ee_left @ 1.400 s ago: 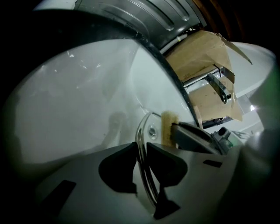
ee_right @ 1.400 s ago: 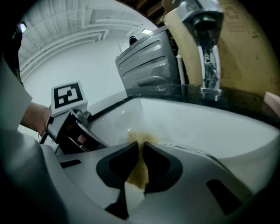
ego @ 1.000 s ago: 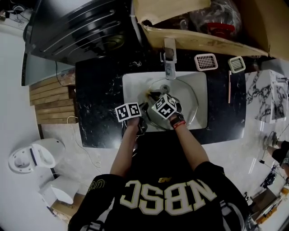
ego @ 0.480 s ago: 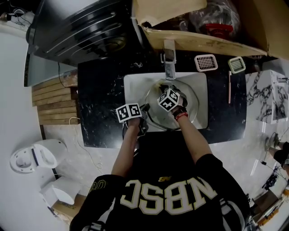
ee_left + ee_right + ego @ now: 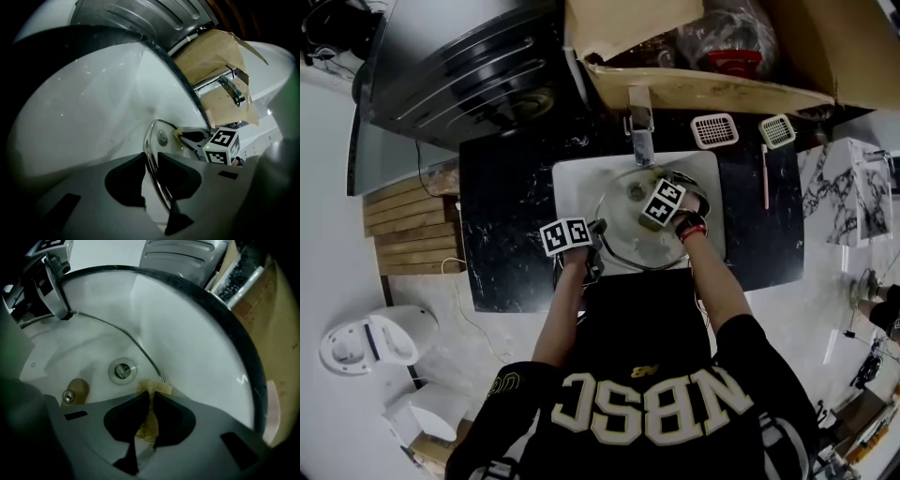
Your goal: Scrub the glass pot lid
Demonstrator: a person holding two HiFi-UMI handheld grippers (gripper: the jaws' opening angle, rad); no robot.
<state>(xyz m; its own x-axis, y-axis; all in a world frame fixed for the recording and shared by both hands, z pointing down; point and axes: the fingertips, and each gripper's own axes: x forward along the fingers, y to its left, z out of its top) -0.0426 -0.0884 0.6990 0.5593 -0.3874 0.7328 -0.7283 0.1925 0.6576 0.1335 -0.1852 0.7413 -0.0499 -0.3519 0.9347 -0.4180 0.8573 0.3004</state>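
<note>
Head view: white sink (image 5: 572, 173) boxed in by black counter (image 5: 506, 206), faucet (image 5: 639, 131) at its far edge, little side room; the round glass pot lid (image 5: 623, 239) fills most of the basin. Left gripper view: left gripper (image 5: 151, 171) clamped on the lid's thin metal rim, jaws just been opening a little, rim between the pads. Right gripper view: right gripper (image 5: 151, 404) pinched on a rough yellow sponge (image 5: 149, 423) that touches the lid's rim, brown knob (image 5: 75, 391) near the drain (image 5: 123, 370).
</note>
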